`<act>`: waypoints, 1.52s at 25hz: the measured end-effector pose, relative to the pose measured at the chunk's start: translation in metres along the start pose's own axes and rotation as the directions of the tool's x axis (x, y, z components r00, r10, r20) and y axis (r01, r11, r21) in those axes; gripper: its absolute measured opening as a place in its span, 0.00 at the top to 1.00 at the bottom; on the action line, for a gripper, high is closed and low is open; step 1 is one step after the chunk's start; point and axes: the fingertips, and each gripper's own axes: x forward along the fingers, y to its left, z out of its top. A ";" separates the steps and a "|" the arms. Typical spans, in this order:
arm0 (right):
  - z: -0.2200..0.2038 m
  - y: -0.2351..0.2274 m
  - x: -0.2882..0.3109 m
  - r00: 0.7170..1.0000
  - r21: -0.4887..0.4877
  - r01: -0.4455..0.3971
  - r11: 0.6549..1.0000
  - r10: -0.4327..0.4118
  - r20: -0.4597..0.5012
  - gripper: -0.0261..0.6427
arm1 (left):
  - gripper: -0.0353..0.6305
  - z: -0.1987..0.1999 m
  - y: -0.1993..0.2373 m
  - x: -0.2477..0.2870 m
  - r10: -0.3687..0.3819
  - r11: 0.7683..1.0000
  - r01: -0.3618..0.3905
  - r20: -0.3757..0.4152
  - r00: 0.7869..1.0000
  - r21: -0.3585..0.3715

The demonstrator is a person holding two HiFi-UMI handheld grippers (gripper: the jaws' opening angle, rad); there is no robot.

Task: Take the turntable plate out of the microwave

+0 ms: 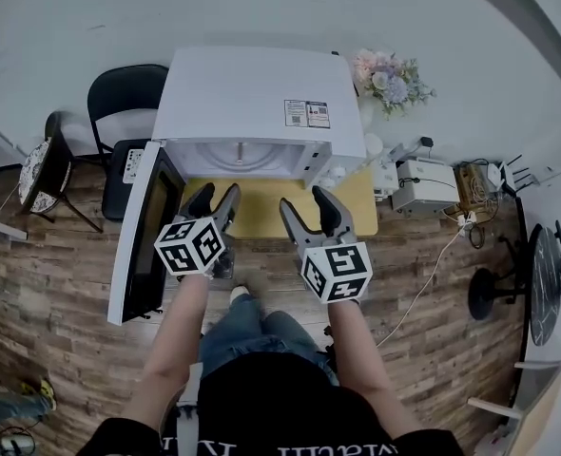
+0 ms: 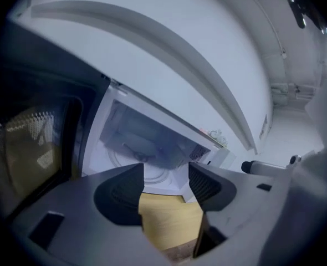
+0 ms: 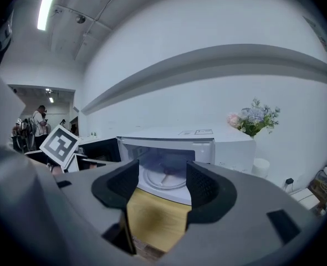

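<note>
The white microwave [image 1: 252,103] stands on a yellow tabletop [image 1: 261,215] with its door [image 1: 152,231] swung wide open to the left. Inside, the round glass turntable plate [image 1: 238,155] lies flat on the cavity floor, also visible in the left gripper view [image 2: 151,169] and in the right gripper view [image 3: 167,175]. Both grippers hover side by side in front of the opening, over the tabletop, pointing into it. My left gripper [image 1: 216,198] [image 2: 166,176] is open with nothing between its jaws. My right gripper [image 1: 306,202] [image 3: 161,183] is open and empty too. Neither touches the plate.
A black chair [image 1: 124,93] stands left of the microwave. Flowers [image 1: 390,74] sit at its right, with a small device and cables [image 1: 423,183] beyond. A round black table [image 1: 545,283] is far right. The open door blocks the left side. People stand far off [image 3: 40,121].
</note>
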 end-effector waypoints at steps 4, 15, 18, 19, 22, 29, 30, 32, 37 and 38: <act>-0.011 0.000 0.018 1.000 0.028 0.004 1.000 -0.003 -0.020 0.55 | 0.47 -0.012 0.018 0.022 -0.042 0.987 0.036 -0.035 0.999 -0.157; -0.030 -0.002 0.055 0.998 0.046 -0.025 0.999 0.027 -0.055 0.55 | 0.47 -0.013 0.054 0.065 -0.079 0.822 0.107 0.075 0.994 -0.559; -0.033 -0.010 0.064 0.998 0.078 -0.026 0.997 0.030 -0.057 0.56 | 0.47 -0.013 0.059 0.076 -0.073 0.788 0.102 0.073 0.995 -0.607; -0.034 -0.013 0.066 0.998 0.091 -0.024 0.996 0.030 -0.058 0.56 | 0.47 -0.014 0.062 0.079 -0.068 0.775 0.098 0.072 0.995 -0.624; -0.034 -0.020 0.070 0.999 0.117 -0.016 0.993 0.022 -0.050 0.56 | 0.47 -0.016 0.071 0.086 -0.057 0.729 0.092 0.074 0.996 -0.679; -0.044 -0.018 0.076 0.998 0.143 -0.021 0.989 0.029 -0.053 0.60 | 0.40 -0.027 0.088 0.099 -0.043 0.634 0.077 0.064 0.997 -0.769; -0.045 -0.017 0.078 0.998 0.147 -0.022 0.989 0.030 -0.053 0.60 | 0.40 -0.028 0.090 0.100 -0.039 0.625 0.073 0.062 0.997 -0.777; -0.045 -0.017 0.080 0.998 0.154 -0.024 0.988 0.032 -0.052 0.61 | 0.40 -0.027 0.093 0.101 -0.034 0.609 0.076 0.070 0.997 -0.790; -0.045 -0.020 0.087 0.998 0.160 -0.029 0.987 0.039 -0.056 0.62 | 0.40 -0.026 0.093 0.102 -0.032 0.575 0.092 0.091 0.995 -0.813; -0.045 -0.019 0.089 0.997 0.160 -0.033 0.987 0.043 -0.058 0.62 | 0.40 -0.025 0.093 0.103 -0.031 0.567 0.098 0.098 0.995 -0.818</act>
